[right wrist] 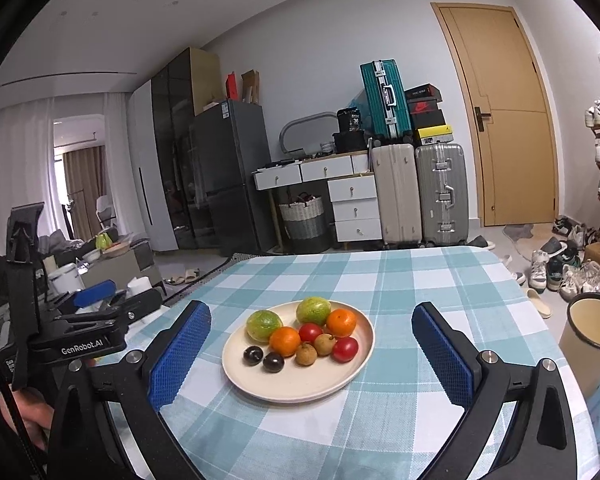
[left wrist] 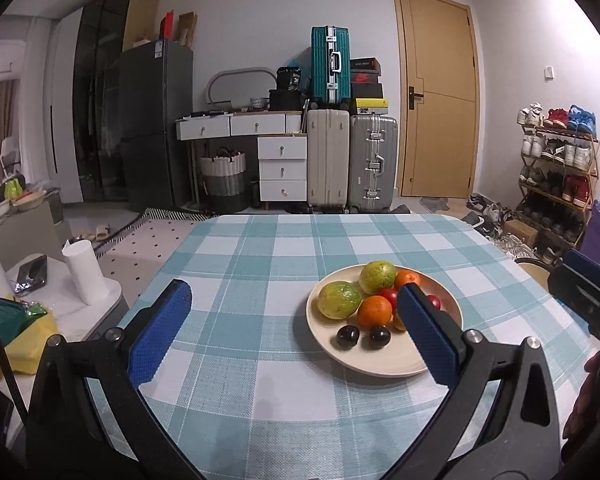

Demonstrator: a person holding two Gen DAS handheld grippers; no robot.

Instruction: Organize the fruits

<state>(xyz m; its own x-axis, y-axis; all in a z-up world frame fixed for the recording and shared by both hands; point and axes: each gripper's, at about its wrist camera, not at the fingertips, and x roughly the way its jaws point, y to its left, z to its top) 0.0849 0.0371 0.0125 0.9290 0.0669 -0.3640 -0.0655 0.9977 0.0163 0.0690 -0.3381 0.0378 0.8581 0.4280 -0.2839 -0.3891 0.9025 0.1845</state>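
both sets of fingers stand spread wide, grasping nothing — the left gripper (left wrist: 296,304) and right gripper (right wrist: 312,328) hover above the checked bench (right wrist: 400,280). the fruits (right wrist: 300,336) all lie together on a cream plate (right wrist: 284,388) — none elsewhere on the cloth.
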